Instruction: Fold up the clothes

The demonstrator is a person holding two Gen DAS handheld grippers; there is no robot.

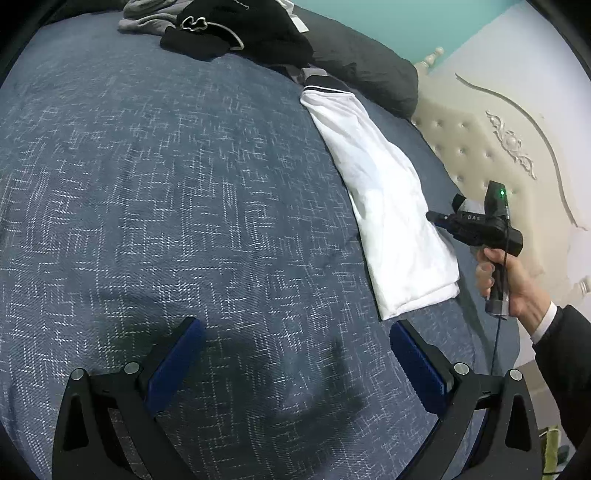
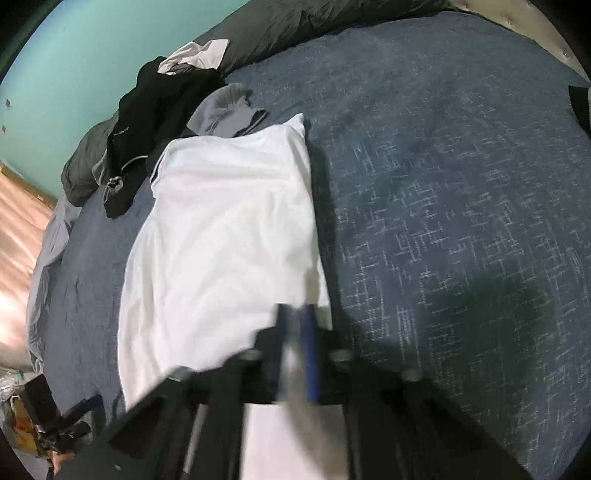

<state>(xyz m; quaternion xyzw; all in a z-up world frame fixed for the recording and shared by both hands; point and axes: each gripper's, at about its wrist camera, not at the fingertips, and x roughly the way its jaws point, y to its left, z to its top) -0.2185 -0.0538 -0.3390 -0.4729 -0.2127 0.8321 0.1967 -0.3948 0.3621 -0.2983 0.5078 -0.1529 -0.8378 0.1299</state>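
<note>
A white garment [image 1: 388, 199] with a dark trimmed end lies folded into a long strip on the blue bedspread [image 1: 184, 184]. My left gripper [image 1: 297, 332] hovers open over bare bedspread, to the left of the strip's near end, its blue pads wide apart and holding nothing. A hand holds my right gripper [image 1: 434, 216] against the strip's right edge. In the right wrist view, the right gripper [image 2: 295, 317] is blurred, its blue fingers [image 2: 309, 332] nearly together with a fold of the white garment [image 2: 229, 229] pinched between them.
A heap of black clothes [image 1: 240, 29] and a grey garment [image 1: 147, 14] lie at the far end of the bed, beside a dark duvet [image 1: 369, 74]. A cream tufted headboard [image 1: 480, 147] borders the right side. Wooden floor [image 2: 18, 240] lies beyond the bed.
</note>
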